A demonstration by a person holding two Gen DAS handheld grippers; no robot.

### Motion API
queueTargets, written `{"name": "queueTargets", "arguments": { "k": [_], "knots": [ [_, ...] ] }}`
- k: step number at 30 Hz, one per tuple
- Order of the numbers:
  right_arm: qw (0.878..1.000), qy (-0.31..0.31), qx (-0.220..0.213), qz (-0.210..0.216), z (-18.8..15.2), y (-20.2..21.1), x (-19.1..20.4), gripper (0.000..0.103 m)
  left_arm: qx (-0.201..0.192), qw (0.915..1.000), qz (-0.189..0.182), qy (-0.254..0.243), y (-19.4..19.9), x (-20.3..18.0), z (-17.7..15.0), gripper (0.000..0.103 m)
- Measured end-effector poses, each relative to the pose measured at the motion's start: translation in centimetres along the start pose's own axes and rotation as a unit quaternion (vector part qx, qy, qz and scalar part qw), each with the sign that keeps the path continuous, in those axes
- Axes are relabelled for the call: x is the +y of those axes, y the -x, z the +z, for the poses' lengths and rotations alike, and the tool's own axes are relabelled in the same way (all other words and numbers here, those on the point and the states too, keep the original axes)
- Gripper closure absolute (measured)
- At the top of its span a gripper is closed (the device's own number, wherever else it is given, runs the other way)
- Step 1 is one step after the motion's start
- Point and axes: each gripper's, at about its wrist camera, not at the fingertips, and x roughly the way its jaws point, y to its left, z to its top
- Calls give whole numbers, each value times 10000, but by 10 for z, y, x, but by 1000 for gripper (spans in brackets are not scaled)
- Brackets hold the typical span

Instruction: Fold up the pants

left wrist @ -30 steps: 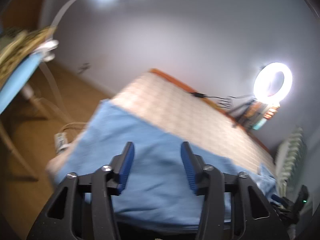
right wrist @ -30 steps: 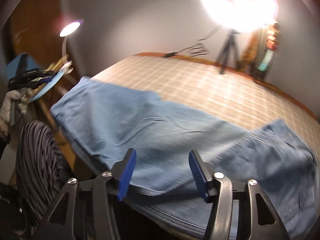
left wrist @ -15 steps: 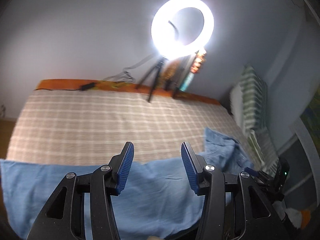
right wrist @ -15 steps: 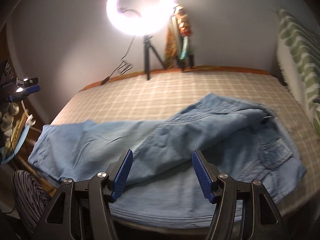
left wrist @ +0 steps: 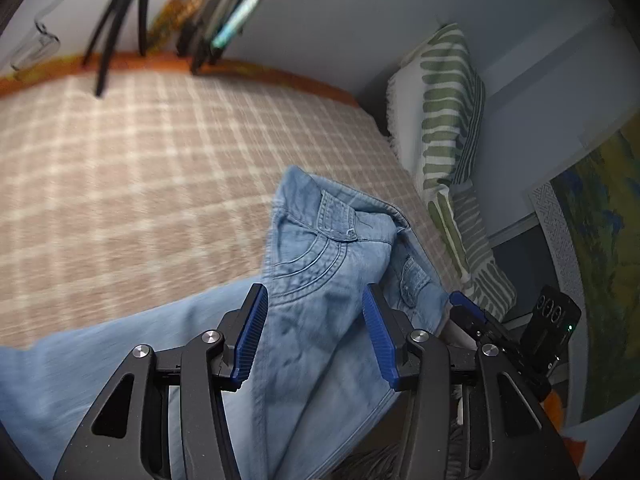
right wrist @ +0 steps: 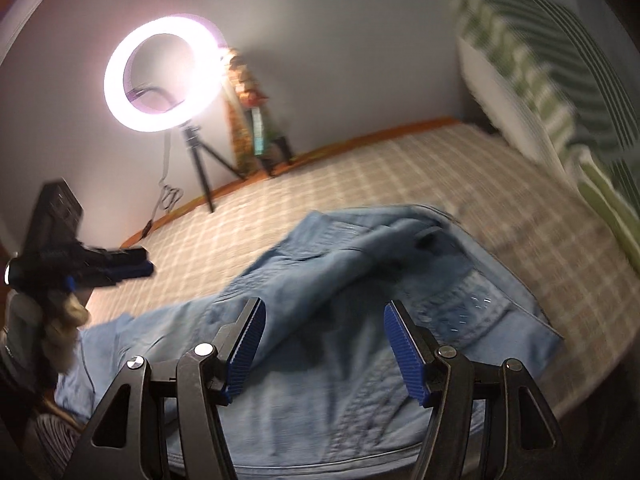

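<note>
A pair of light blue denim jeans [left wrist: 320, 280] lies crumpled along the near edge of a bed, on a beige checked bedspread [left wrist: 140, 160], with the waistband end bunched toward the pillow end of the bed and the legs running off toward the opposite end. In the left wrist view the left tool [left wrist: 314, 336] hangs above the jeans with its blue ribbed fingers [left wrist: 250, 336] spread wide and nothing between them; a curved stitched pocket seam and a belt loop of the jeans show just beyond the fingertips. The right tool [right wrist: 324, 354] in its own view is likewise wide open and holds nothing, poised above the hip area of the jeans [right wrist: 360, 280], where one layer of fabric is flopped over another. The right tool also shows at the lower right of the left wrist view [left wrist: 480, 320], beside the waistband end, and the left tool shows at the left of the right wrist view [right wrist: 100, 268], over the leg end. A green-and-white striped pillow [left wrist: 448, 112] stands upright at the head of the bed, just beyond the waistband. At the far edge of the bed a lit ring light [right wrist: 164, 76] stands on a black tripod [right wrist: 200, 168] against a grey wall, with blurred colourful objects beside it that cannot be identified.
</note>
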Motion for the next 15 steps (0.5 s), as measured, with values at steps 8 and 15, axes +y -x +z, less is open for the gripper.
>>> {"name": "queueTargets", "arguments": {
  "k": [8, 15],
  "knots": [
    [9954, -909, -139, -284, 5, 6, -61, 38, 418, 9974, 85, 577, -73, 24, 18, 48],
    [9904, -1355, -215, -176, 5, 11, -82, 37, 433, 9936, -123, 1032, -97, 39, 21, 49]
  ]
}}
